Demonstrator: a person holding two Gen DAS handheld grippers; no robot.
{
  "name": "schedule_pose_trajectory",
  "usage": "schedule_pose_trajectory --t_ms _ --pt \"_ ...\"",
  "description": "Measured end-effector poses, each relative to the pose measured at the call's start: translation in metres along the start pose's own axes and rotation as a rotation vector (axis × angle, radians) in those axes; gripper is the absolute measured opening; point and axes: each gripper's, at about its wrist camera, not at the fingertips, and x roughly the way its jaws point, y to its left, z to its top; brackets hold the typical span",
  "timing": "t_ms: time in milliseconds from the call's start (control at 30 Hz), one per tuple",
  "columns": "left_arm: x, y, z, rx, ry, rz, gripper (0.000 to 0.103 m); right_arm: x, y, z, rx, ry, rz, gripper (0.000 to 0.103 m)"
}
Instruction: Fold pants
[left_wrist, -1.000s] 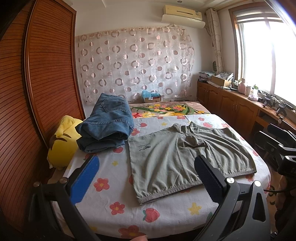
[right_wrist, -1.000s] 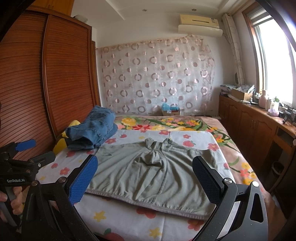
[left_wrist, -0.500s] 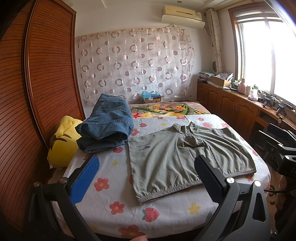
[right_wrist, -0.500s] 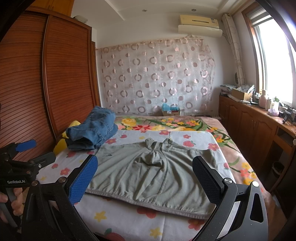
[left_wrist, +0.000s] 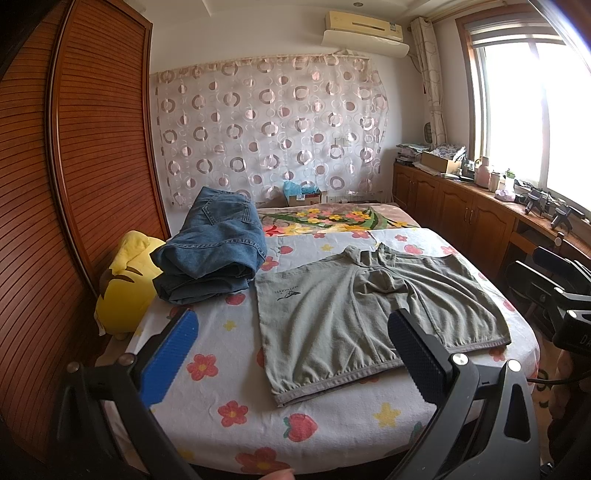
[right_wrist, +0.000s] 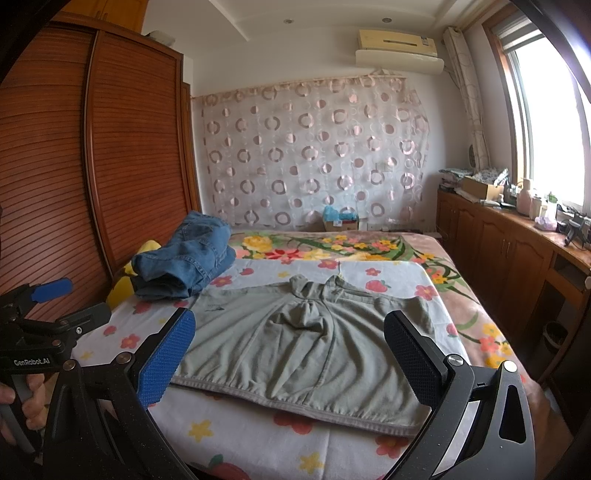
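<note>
Grey-green shorts (left_wrist: 354, 314) (right_wrist: 306, 343) lie spread flat on the flowered sheet of the bed (left_wrist: 229, 373) (right_wrist: 266, 435), waistband toward me, a small logo on the left side. My left gripper (left_wrist: 291, 354) hovers open above the bed's near left part, short of the waistband, nothing between its fingers. My right gripper (right_wrist: 288, 354) is open too, hanging over the near edge in front of the shorts. The left gripper (right_wrist: 51, 306) also shows at the left of the right wrist view, held by a hand (right_wrist: 26, 402).
A pile of folded blue jeans (left_wrist: 214, 251) (right_wrist: 184, 262) lies at the bed's back left, beside a yellow plush toy (left_wrist: 125, 280). A wooden wardrobe (left_wrist: 74, 184) lines the left side. Cabinets (right_wrist: 509, 251) run under the window on the right.
</note>
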Motion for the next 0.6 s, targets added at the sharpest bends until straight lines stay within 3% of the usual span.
schedule_pose_trajectory --t_ms 600 --pt "-0.0023 -0.0007 0.0037 0.004 0.017 -0.016 0.103 -0.0006 -0.0002 0.0021 -0.002 0.009 0.0 0.103"
